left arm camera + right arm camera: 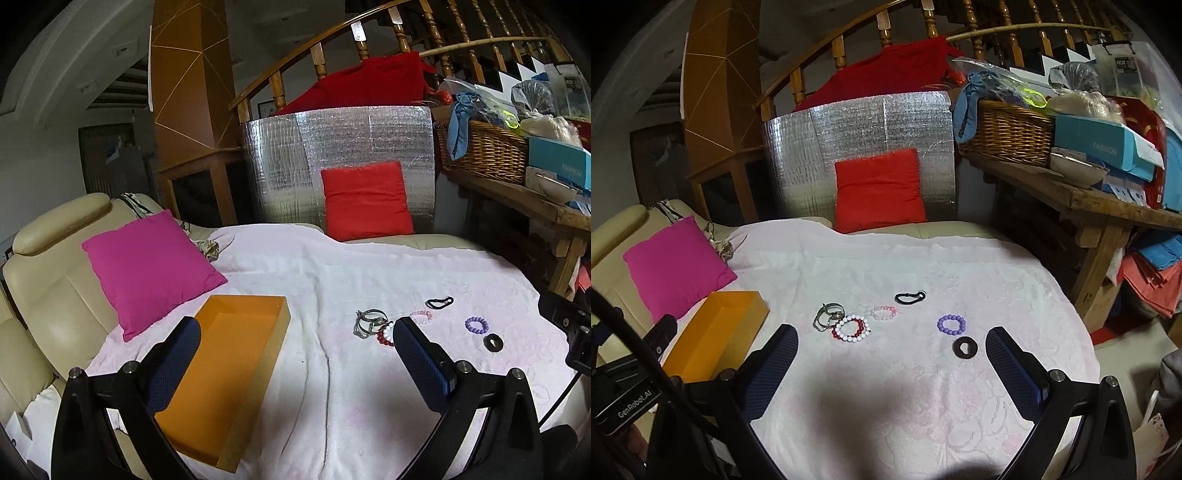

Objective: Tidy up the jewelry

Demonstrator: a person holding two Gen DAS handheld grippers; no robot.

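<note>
Several pieces of jewelry lie on a pale pink blanket (pixel 923 266): a metal watch (pixel 827 315), a red and white bead bracelet (pixel 850 328), a pink bead bracelet (pixel 882 312), a black loop (pixel 909 297), a purple bead bracelet (pixel 951 324) and a dark ring (pixel 964 347). An empty orange box (pixel 221 376) sits to their left. My left gripper (pixel 295 328) hangs open over the blanket between the box and the watch (pixel 369 322). My right gripper (pixel 892 339) is open, just short of the bracelets, nothing between its fingers.
A magenta cushion (pixel 151 269) leans on the cream sofa (pixel 51 280) behind the box. A red cushion (pixel 879 190) rests against a silver foil panel (pixel 860 129) at the back. A cluttered wooden table (pixel 1089 199) with a wicker basket (pixel 1008 136) stands on the right.
</note>
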